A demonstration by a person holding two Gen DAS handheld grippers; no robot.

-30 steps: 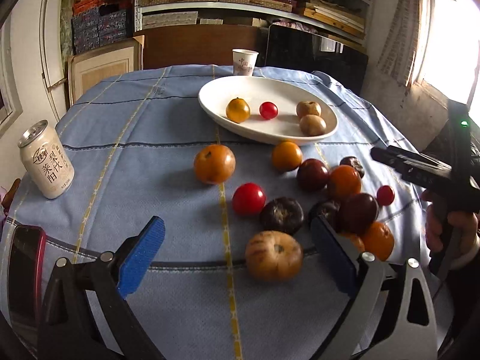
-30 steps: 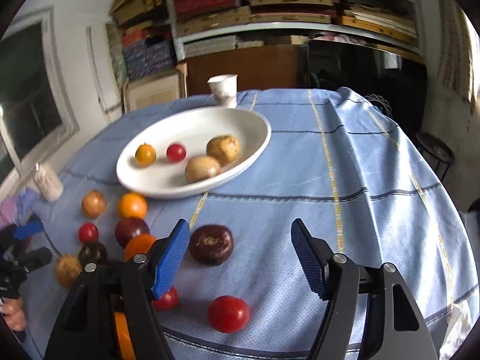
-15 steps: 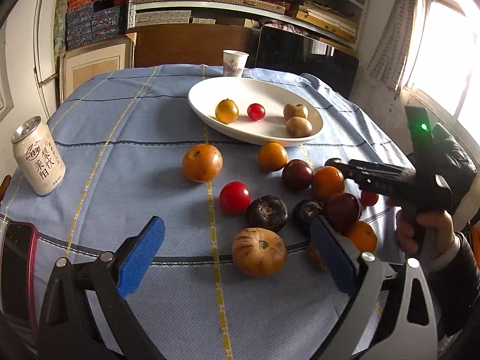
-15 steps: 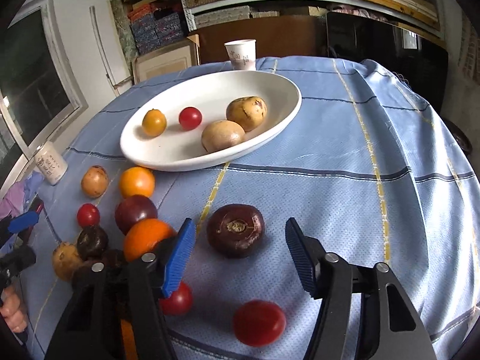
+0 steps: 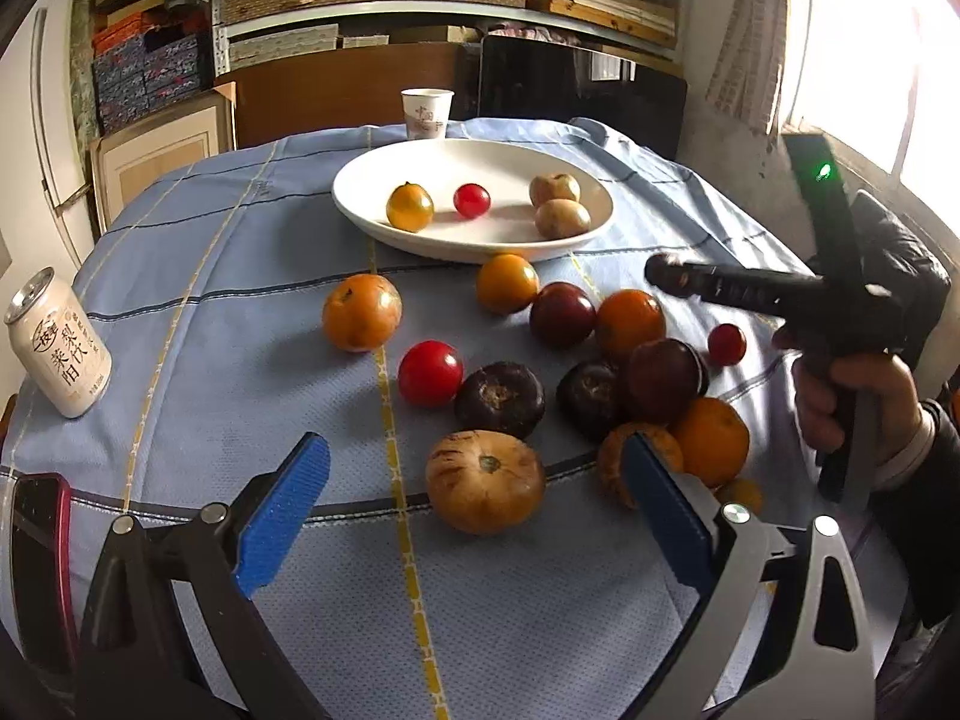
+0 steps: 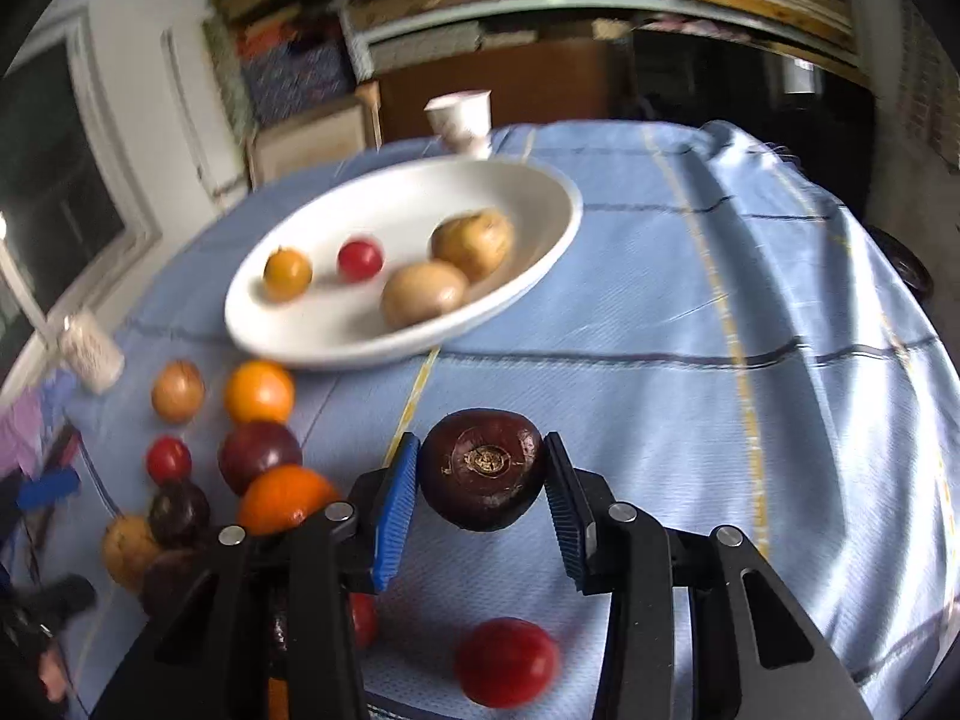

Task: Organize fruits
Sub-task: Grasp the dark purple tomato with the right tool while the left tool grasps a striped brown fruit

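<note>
The dark purple fruit (image 6: 482, 468) sits between the blue pads (image 6: 393, 516) of the right gripper (image 6: 477, 501), whose jaws have just been closing and now touch both its sides. Its stem scar faces the camera; it is roundish, with no clear long axis. It lies on the blue tablecloth (image 6: 690, 420), near the white plate's (image 6: 540, 276) front rim. Blur softens the plate. The left gripper (image 5: 480, 510) gapes wide, empty, over a tan striped fruit (image 5: 485, 482); its pad hides part of an orange (image 5: 618, 462).

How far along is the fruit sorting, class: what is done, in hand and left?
Done: four fruits lie in the white dish. In hand: the right gripper, jaws just closing, has its pads against the dark purple fruit. Left: about a dozen fruits remain on the blue cloth; the left gripper is open and holds nothing.
</note>
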